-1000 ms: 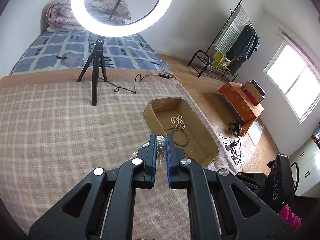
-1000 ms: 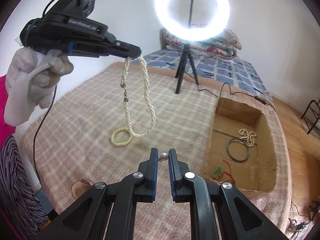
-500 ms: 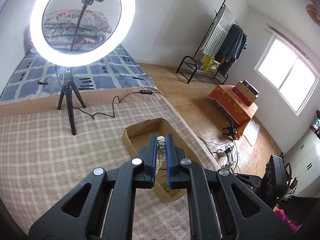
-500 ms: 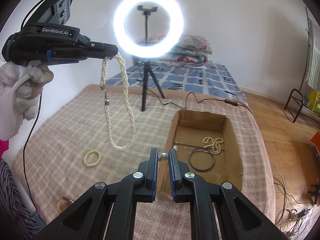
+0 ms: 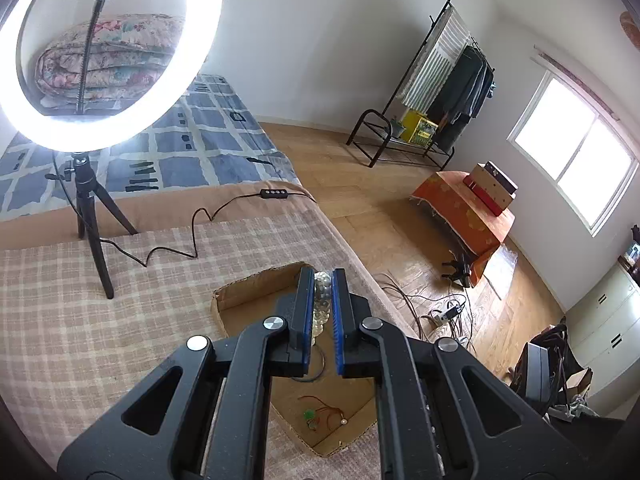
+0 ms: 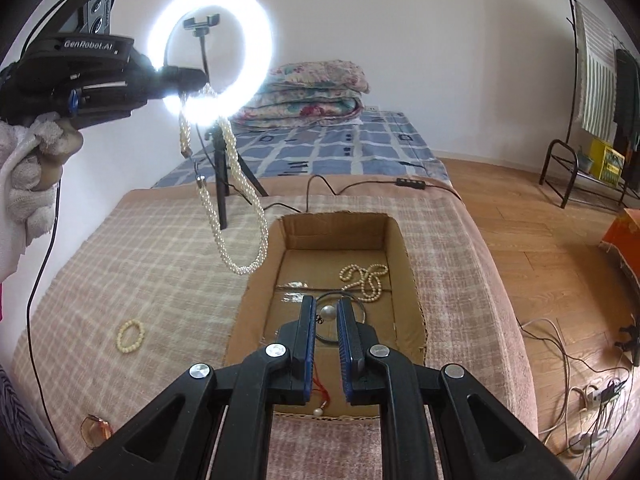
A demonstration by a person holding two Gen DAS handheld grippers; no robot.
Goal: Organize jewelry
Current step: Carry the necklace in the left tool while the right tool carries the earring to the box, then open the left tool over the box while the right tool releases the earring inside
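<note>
Open-topped cardboard box (image 6: 408, 256), ring-light tripod (image 6: 221, 184) and cable (image 5: 172, 248) just beyond.

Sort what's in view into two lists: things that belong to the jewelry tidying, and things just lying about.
Job:
left gripper, shut on pearl necklace
right gripper, shut on pearl earring
cardboard box
bead bracelet on the blanket

Lying about:
ring light
folded quilts
clothes rack
floor cables

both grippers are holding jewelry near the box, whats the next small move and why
Probably ease the left gripper a little further over the open cardboard box before releasing: its twisted white pearl necklace hangs with its lowest loop by the box's near-left wall, not clearly inside.
</note>
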